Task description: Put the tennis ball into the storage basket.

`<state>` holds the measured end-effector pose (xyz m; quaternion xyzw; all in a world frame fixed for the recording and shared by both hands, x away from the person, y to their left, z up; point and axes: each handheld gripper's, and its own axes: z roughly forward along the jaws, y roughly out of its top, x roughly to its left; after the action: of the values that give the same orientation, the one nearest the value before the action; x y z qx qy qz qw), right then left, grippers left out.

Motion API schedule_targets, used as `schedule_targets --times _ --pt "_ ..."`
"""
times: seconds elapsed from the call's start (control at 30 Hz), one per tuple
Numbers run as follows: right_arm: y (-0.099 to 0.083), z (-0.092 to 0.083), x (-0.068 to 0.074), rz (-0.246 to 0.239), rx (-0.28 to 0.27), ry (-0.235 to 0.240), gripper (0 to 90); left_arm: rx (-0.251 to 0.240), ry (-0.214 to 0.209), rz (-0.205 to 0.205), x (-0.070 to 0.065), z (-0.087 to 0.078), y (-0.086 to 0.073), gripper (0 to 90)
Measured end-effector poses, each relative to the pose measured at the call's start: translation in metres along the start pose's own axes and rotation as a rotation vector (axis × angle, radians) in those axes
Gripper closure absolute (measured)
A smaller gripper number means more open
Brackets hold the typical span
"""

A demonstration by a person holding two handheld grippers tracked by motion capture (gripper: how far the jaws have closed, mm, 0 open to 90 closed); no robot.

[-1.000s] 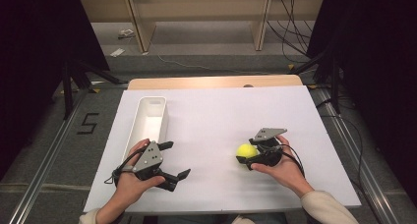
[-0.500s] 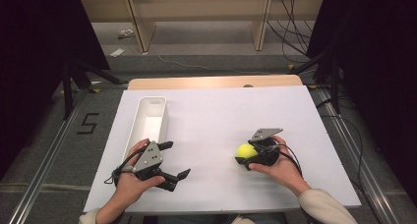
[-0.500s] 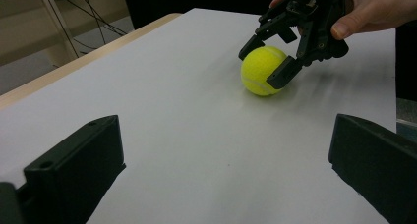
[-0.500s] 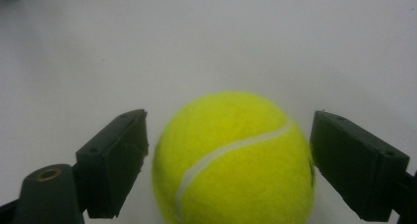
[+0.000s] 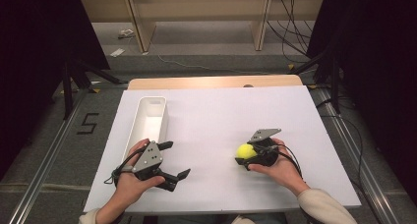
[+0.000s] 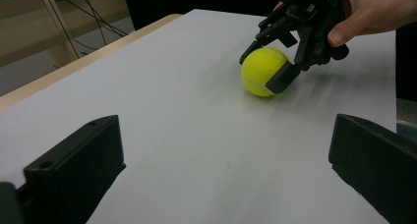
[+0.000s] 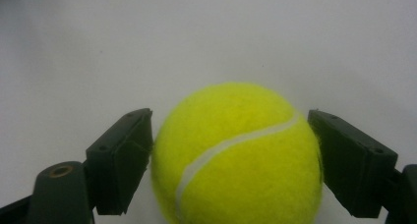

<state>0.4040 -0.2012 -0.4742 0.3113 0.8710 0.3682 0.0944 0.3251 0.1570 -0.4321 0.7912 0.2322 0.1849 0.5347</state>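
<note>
Right hand-held gripper clamped on tennis ball.
Ball on white worktop; left hand-held gripper jaws wide apart, w/ nothing between.

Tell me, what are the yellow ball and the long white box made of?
The yellow ball looks like a tennis ball: fuzzy felt, dull not shiny, with a pale curved seam, probably rubber underneath. The right gripper has a jaw against each side of it. The long white box looks like smooth plastic, with thin walls and rounded corners, though the high view is too distant to be sure.
</note>
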Motion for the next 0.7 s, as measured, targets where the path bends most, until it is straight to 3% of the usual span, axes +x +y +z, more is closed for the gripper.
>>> schedule_targets --times 0.7 --pt "0.0008 -0.0009 0.0015 -0.014 0.007 -0.035 25.6 -0.001 0.0 0.002 0.0001 -0.0006 0.0004 0.0"
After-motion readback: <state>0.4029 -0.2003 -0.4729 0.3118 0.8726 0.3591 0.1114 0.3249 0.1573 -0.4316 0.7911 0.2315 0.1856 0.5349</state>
